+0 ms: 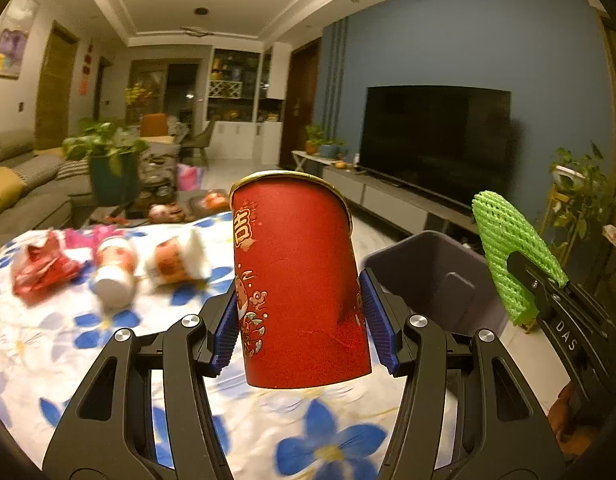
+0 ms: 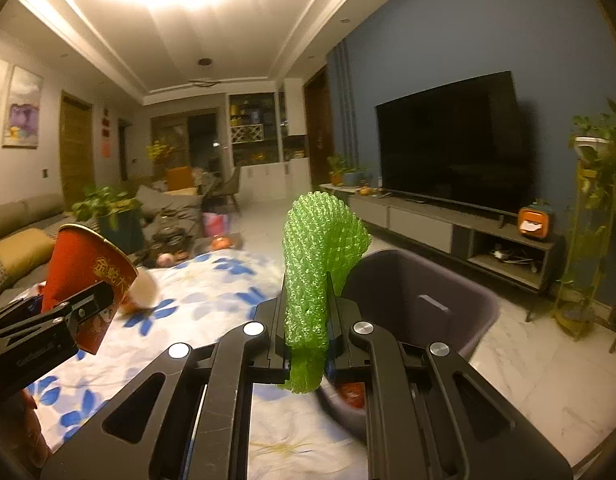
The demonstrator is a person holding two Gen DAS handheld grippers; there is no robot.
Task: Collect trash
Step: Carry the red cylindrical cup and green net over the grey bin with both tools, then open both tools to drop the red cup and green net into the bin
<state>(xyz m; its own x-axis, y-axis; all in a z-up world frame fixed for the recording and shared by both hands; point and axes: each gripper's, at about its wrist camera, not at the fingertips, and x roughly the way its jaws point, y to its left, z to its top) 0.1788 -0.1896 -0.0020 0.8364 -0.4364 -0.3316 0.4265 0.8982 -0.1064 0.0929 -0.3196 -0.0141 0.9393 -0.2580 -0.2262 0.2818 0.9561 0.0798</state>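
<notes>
My left gripper (image 1: 302,320) is shut on a red paper cup (image 1: 298,280) with gold print, held upright and lifted above the flowered tablecloth (image 1: 108,360). The same red cup (image 2: 84,276) shows at the left of the right wrist view. My right gripper (image 2: 306,320) is shut on a green foam net sleeve (image 2: 320,264), raised beside the dark grey bin (image 2: 424,308). From the left wrist view the green net (image 1: 508,248) hangs to the right of the bin (image 1: 432,276). A red item lies low inside the bin (image 2: 350,394).
On the cloth at the left lie a crumpled red wrapper (image 1: 40,268) and two tipped-over cups (image 1: 116,272) (image 1: 176,260). A sofa (image 1: 24,192) stands at the left, a TV (image 1: 436,140) on a low cabinet at the right, plants behind.
</notes>
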